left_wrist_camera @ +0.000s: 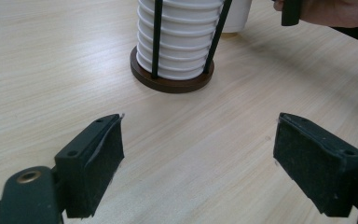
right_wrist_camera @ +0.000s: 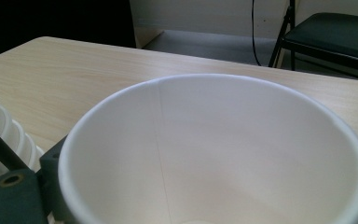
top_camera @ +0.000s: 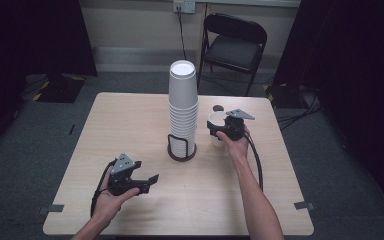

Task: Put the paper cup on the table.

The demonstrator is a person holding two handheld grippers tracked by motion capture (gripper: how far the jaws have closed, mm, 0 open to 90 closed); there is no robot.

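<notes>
Desk (top_camera: 130, 115): pale wood | floor (top_camera: 40, 140): grey carpet | chair (top_camera: 232, 45): far | left gripper (top_camera: 147, 185): spread, empty | right gripper (top_camera: 215, 131): around cup (top_camera: 216, 122), grip unclear

Left forearm: entered from the bottom edge, angled up and slightly inward. Left hand (top_camera: 109, 196): palm up, wrapped under its gripper body, held low over the near left of the worktop. Left gripper (top_camera: 152, 181): pointed level toward the centre, jaws spread wide with nothing between them, grey three-cornered plate uppermost, cable looping at the wrist.

Right forearm: stretched forward, rising from the bottom edge. Right hand (top_camera: 235, 142): clasped the gripper from behind. Right gripper (top_camera: 214, 127): aimed leftward, jaws standing wide, cable trailing back beside the forearm.
</notes>
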